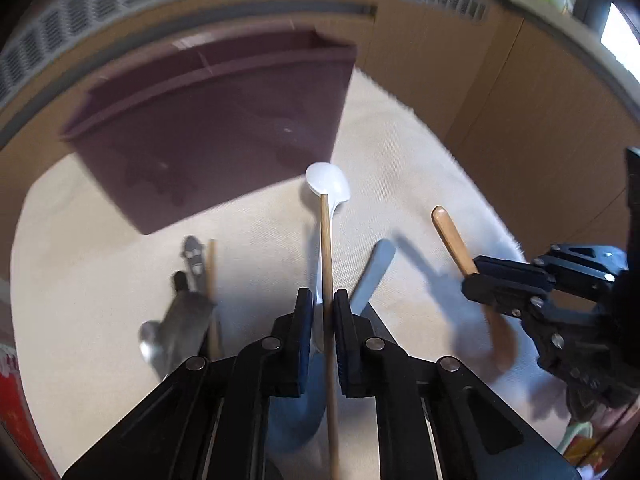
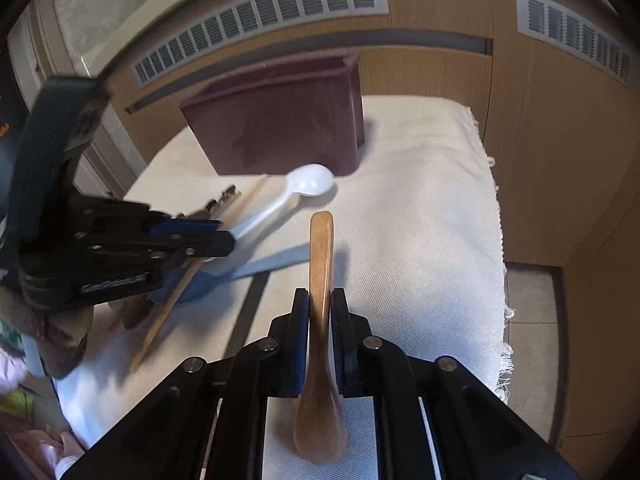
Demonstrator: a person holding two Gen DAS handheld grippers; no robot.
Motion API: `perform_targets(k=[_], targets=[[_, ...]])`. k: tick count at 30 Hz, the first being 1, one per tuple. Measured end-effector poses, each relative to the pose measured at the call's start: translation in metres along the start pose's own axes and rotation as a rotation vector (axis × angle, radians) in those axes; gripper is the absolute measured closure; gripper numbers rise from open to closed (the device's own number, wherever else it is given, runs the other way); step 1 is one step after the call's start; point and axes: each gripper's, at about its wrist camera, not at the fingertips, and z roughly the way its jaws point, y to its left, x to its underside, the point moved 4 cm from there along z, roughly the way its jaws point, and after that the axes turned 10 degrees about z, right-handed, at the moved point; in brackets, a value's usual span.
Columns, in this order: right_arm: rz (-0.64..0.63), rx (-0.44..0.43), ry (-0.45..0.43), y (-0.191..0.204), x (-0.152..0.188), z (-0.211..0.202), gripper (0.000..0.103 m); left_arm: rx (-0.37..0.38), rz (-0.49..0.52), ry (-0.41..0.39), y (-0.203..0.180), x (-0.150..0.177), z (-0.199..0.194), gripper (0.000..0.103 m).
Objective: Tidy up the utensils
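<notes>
Both grippers were clamped: left gripper (image 1: 324, 300) on white spoon (image 1: 329, 185) plus chopstick (image 1: 327, 264), right gripper (image 2: 320, 300) on wooden spoon (image 2: 320, 248), both near the maroon bin (image 2: 280, 120) (nothing visibly inside, others remained).

Cream woven cloth (image 2: 432, 208) under maroon bin (image 2: 280, 124), blue-grey spatula (image 1: 372, 276) and metal utensils (image 1: 188, 304)

Maroon bin (image 2: 280, 120); white spoon (image 2: 310, 180); cream woven cloth (image 2: 420, 220).
</notes>
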Motion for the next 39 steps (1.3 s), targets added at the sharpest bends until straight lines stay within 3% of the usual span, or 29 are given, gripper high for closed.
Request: perform_targets(k=[6, 11, 19, 27, 39], targets=[[0.023, -0.019, -0.095, 0.015, -0.002, -0.029, 0.093, -0.029, -0.142, -0.243, 0.018, 0.024, -0.066, 0.092], [0.011, -0.008, -0.126, 0.027, -0.003, -0.047, 0.093, -0.016, -0.159, -0.322, 0.015, 0.025, -0.094, 0.092], [-0.01, 0.005, -0.151, 0.035, -0.002, -0.063, 0.093, -0.03, -0.133, -0.38, 0.007, 0.045, -0.143, 0.092], [-0.023, 0.021, -0.186, 0.043, -0.001, -0.079, 0.093, -0.073, -0.081, -0.432, -0.003, 0.041, -0.168, 0.092], [0.044, 0.025, -0.212, 0.034, 0.002, -0.087, 0.093, -0.037, -0.077, -0.33, -0.008, 0.033, -0.14, 0.092]])
